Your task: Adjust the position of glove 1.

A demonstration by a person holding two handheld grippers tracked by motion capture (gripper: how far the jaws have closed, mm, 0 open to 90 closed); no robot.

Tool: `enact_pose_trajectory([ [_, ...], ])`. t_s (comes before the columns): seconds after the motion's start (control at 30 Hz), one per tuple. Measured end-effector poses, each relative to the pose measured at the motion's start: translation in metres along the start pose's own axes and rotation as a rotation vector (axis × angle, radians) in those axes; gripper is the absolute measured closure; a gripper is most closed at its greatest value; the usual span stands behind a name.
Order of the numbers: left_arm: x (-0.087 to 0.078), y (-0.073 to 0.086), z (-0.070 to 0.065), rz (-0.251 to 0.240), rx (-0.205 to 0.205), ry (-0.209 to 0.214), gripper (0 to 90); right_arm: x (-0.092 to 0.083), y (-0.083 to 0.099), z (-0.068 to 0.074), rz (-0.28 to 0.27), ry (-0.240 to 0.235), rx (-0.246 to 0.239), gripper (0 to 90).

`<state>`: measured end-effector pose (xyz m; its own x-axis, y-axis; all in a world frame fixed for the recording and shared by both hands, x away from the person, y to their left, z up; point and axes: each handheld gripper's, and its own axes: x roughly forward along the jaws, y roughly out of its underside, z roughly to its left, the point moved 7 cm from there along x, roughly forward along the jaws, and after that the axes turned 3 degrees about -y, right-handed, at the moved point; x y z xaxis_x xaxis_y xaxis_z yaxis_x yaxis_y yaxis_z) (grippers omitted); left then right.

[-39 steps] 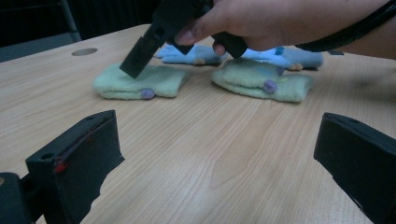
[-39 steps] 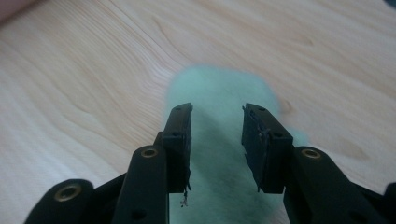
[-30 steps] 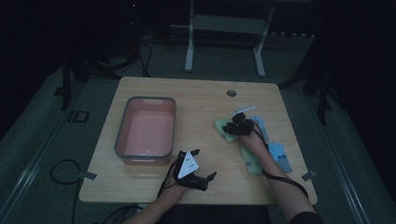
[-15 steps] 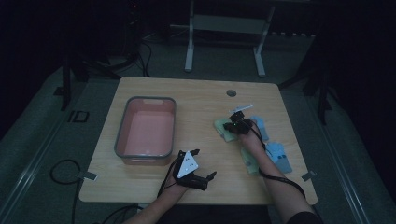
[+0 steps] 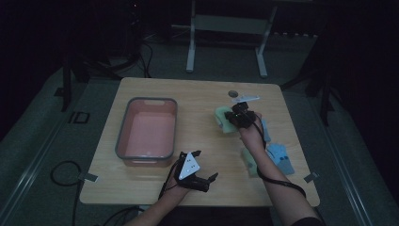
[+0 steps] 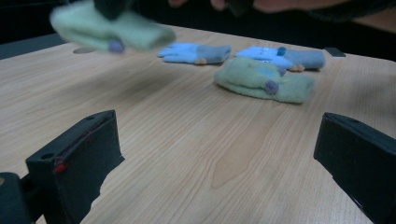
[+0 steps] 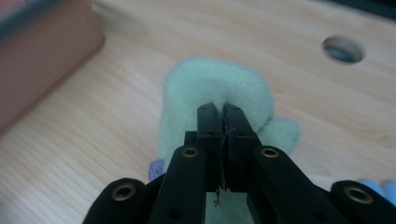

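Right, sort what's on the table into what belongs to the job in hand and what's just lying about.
In the job:
right gripper, shut on the green glove
pink tub, probably its destination

Lying about:
second green glove
two blue gloves
left gripper, open, idle

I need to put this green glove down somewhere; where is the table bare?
Bare wood lies between the pink plastic tub and the held green fleece glove, and along the far edge. The near right is crowded: another green glove and two blue gloves.

Right hand-held gripper [image 5: 234, 117] clamped tight, raised; left hand-held gripper [image 5: 203, 165] rests wide apart.
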<state>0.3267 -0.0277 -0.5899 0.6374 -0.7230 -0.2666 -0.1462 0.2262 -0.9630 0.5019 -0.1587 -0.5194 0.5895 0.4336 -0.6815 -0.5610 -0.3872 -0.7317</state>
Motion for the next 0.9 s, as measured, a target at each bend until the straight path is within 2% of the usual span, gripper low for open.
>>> enact_pose_trajectory([
  [0.03, 0.0, 0.0, 0.0, -0.001, -0.001, 0.0, 0.7, -0.01, -0.007, 0.006, -0.018, 0.023, 0.008, 87.2],
  [0.2, 0.0, 0.0, 0.0, 0.0, -0.001, -0.002, 0.7, -0.025, -0.01, 0.021, -0.04, 0.052, 0.064, 87.2],
  [0.3, 0.0, 0.0, 0.0, -0.001, -0.003, -0.003, 0.7, -0.028, -0.007, 0.026, -0.039, 0.065, 0.065, 87.2],
  [0.5, 0.0, 0.0, -0.001, -0.001, -0.002, -0.003, 0.7, -0.034, 0.009, 0.037, -0.039, 0.102, 0.094, 87.2],
  [0.57, 0.0, 0.0, -0.001, -0.001, -0.001, -0.004, 0.7, -0.035, 0.016, 0.041, -0.043, 0.112, 0.117, 87.2],
  [0.6, 0.0, 0.0, -0.001, 0.002, 0.003, -0.006, 0.7, -0.036, 0.021, 0.044, -0.047, 0.133, 0.115, 87.2],
  [0.67, 0.0, 0.0, -0.001, 0.001, 0.005, -0.007, 0.7, -0.036, 0.024, 0.046, -0.056, 0.132, 0.13, 87.2],
  [0.73, 0.001, 0.0, -0.001, 0.002, 0.008, -0.008, 0.7, -0.033, 0.034, 0.051, -0.044, 0.138, 0.145, 87.1],
  [0.9, 0.0, 0.0, -0.002, -0.003, 0.016, 0.003, 0.7, -0.029, 0.044, 0.052, -0.039, 0.148, 0.154, 87.1],
])
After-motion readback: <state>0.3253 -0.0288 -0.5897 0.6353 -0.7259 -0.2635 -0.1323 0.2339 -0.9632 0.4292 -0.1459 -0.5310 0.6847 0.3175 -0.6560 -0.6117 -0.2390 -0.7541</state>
